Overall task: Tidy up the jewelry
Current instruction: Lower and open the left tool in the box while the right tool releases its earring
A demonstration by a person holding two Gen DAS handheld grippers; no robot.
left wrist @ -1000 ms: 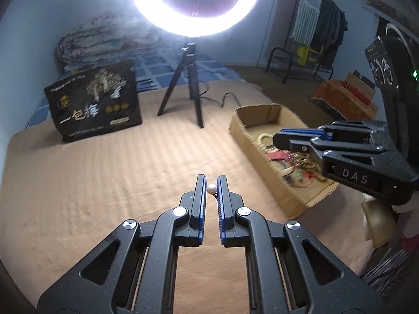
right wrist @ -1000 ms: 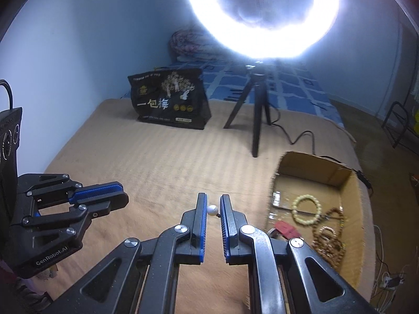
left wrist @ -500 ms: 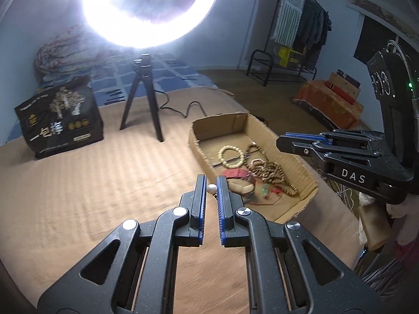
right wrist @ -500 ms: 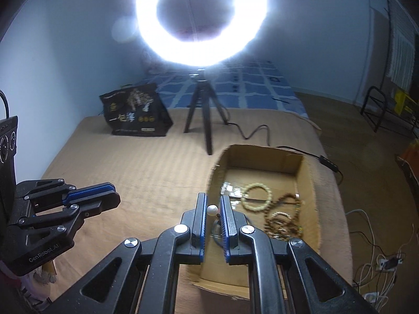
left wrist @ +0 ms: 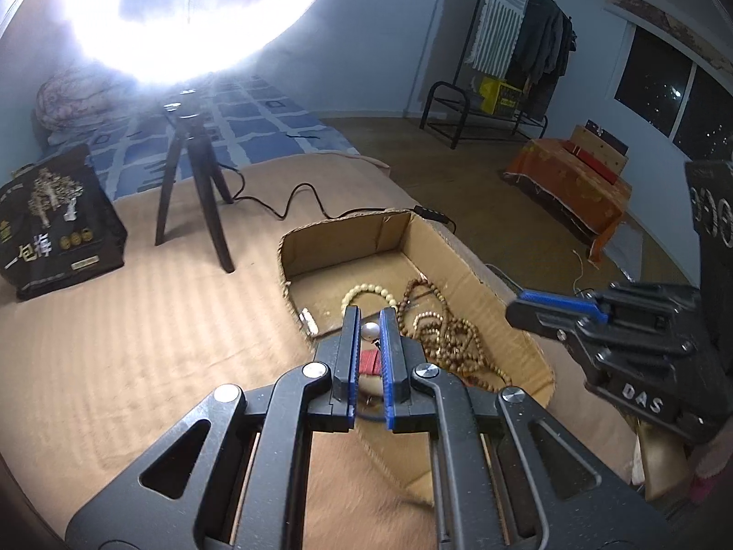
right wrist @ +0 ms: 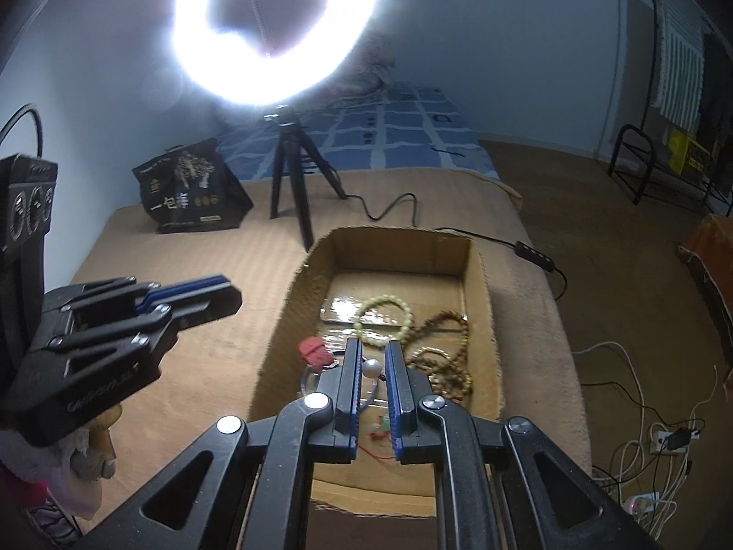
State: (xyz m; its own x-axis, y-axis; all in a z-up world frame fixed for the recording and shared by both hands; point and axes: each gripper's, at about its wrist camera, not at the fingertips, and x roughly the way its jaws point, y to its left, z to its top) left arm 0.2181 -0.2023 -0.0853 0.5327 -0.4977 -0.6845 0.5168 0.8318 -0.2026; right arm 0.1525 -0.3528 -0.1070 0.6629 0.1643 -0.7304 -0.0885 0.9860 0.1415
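Left gripper [left wrist: 370, 321], lower centre of left view, is clenched on a small white pearl bead [left wrist: 370, 331] w/ a thin cord hanging below. Right gripper [right wrist: 372, 357] likewise pinches a pearl bead [right wrist: 372, 369], lower centre of right view. Both hang over the cardboard box [right wrist: 478, 293] on the tan mat. Inside the box: pale bead bracelet [right wrist: 385, 316], brown bead strands [right wrist: 446, 357], red pouch [right wrist: 314, 352]. Ring light [right wrist: 275, 27] glares at top of frame.

A bed [right wrist: 192, 321] under a tan ribbed cover carries an open cardboard box [right wrist: 478, 321] near its right edge, a black tripod [right wrist: 293, 183] behind the box, a black bag [right wrist: 192, 188] to the tripod's left, and a trailing black cable [right wrist: 394, 206].
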